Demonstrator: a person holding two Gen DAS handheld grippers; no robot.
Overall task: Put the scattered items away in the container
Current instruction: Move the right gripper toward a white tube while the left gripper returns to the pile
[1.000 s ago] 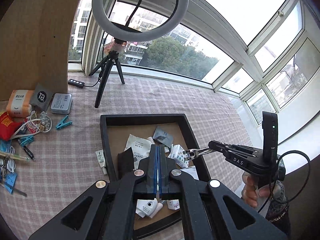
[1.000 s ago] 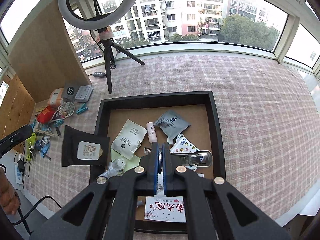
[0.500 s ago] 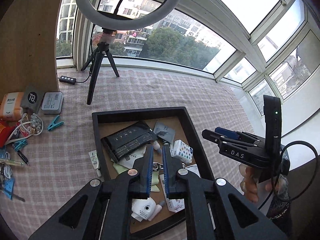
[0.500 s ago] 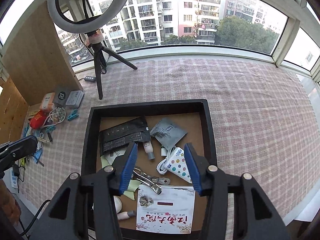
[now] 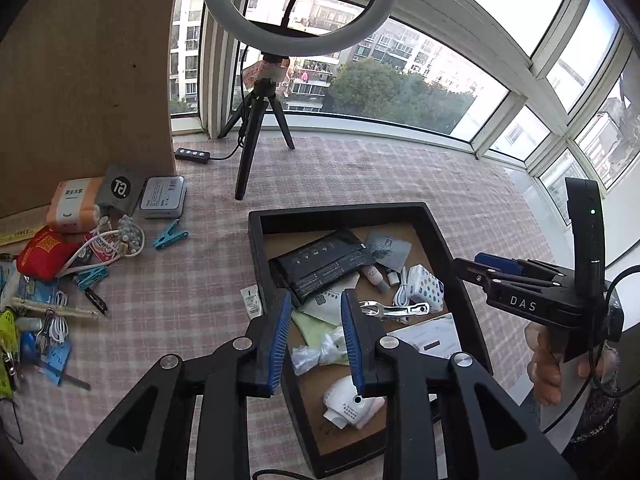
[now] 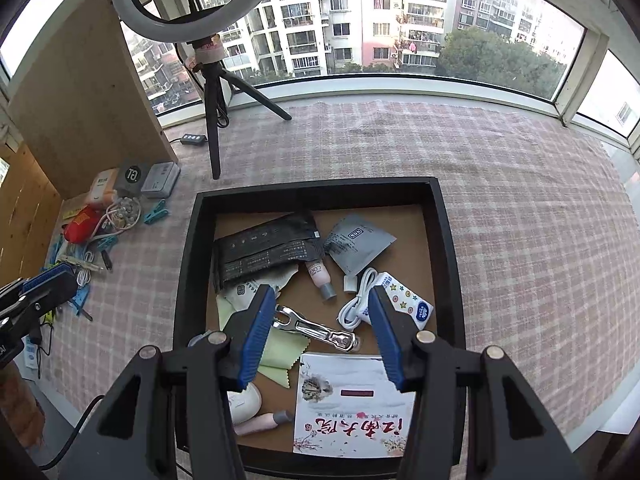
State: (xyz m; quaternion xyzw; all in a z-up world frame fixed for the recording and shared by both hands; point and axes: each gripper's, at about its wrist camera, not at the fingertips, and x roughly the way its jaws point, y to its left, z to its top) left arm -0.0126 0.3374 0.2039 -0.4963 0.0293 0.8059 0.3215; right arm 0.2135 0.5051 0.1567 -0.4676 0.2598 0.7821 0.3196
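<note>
The black tray [image 5: 336, 214] with a brown floor holds several items. Among them are a black wipes pack [image 5: 324, 266], a shiny metal clip [image 5: 394, 310] and a white cable. My left gripper [image 5: 316, 300] hangs over the tray's near left wall, its jaws opening with nothing between them. In the right wrist view the tray [image 6: 316, 190] fills the middle. There my right gripper [image 6: 320, 296] stands open above the metal clip [image 6: 316, 328], apart from it, and the wipes pack [image 6: 266, 250] lies at the back left. Scattered items stay left of the tray, such as a red pouch [image 5: 44, 254] and a blue peg [image 5: 170, 234].
A ring light on a tripod [image 5: 256, 132] stands behind the tray on the plaid cloth. A wooden board [image 5: 80, 80] rises at the far left, with an orange tissue pack [image 5: 74, 204] and a grey tin [image 5: 162, 198] at its foot. A person's hand [image 5: 548, 364] grips the right tool.
Both grippers were shut a second ago, the left on the black wipes pack, the right on the metal clip. Both things now lie in the tray and both pairs of jaws have parted.
</note>
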